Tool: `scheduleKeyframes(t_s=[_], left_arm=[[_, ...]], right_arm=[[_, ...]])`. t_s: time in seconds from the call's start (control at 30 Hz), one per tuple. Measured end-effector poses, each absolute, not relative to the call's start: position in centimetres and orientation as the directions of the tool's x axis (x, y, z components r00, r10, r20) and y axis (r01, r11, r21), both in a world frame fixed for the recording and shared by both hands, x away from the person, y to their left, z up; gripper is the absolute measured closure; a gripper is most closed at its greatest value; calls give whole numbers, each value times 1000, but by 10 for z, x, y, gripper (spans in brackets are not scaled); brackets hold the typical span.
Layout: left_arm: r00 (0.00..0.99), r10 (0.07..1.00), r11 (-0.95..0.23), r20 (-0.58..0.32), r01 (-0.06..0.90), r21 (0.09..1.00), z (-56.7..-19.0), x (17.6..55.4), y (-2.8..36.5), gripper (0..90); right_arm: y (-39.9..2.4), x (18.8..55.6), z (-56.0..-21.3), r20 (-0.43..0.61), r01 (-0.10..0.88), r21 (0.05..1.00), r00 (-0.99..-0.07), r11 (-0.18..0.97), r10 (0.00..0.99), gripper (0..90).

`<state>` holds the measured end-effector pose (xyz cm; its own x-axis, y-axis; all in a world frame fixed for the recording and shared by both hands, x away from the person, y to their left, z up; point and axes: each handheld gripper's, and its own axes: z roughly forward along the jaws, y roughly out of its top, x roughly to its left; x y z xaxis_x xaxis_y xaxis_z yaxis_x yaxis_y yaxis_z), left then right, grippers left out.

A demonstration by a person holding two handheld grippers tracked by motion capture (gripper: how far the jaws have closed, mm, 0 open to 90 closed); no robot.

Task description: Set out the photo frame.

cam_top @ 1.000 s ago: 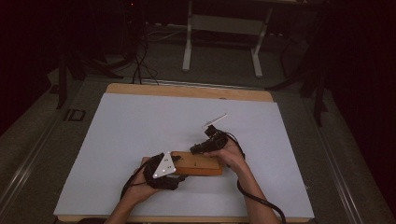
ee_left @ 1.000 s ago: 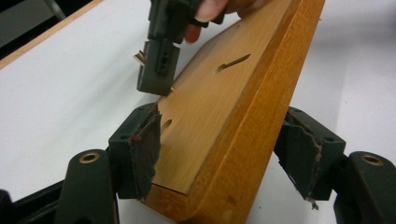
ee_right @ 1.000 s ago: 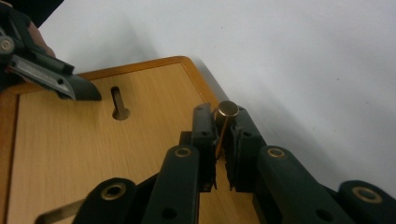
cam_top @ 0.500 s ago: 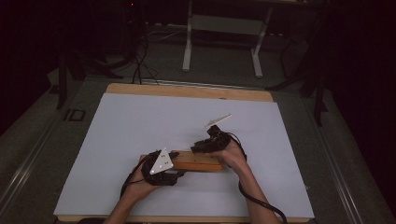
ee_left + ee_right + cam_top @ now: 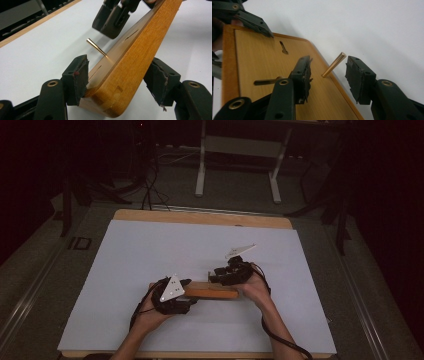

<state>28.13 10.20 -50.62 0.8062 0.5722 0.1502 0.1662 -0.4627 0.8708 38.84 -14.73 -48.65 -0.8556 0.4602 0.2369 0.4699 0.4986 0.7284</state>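
Both tongs: my left gripper (image 5: 120,82) clamps the wooden board (image 5: 130,62); my right gripper (image 5: 328,75), just opening, straddles the tilted brass pin (image 5: 333,64), untouched.

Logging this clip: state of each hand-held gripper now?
Left hand-held gripper: closed on the wooden board.
Right hand-held gripper: just opened, brass pin between its jaws, untouched.

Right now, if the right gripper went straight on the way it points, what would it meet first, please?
Probably the brass pin standing in the wooden board: it sits between the right gripper's just-opened jaws, untouched. Beyond it lies the board's edge and the white table, though depth is unclear.
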Motion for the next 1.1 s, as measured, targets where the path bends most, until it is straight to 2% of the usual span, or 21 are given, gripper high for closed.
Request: scheduleKeyframes(t_s=[0.4, 1.1], left_arm=[[804, 579, -451, 132, 181, 874, -506, 285, 104, 372], [781, 614, -424, 115, 203, 883, -506, 289, 107, 399]], right_arm=[[-163, 378, -474, 186, 424, 762, -867, 489, 461, 542], [-200, 361, -470, 145, 409, 783, -852, 468, 503, 572]])
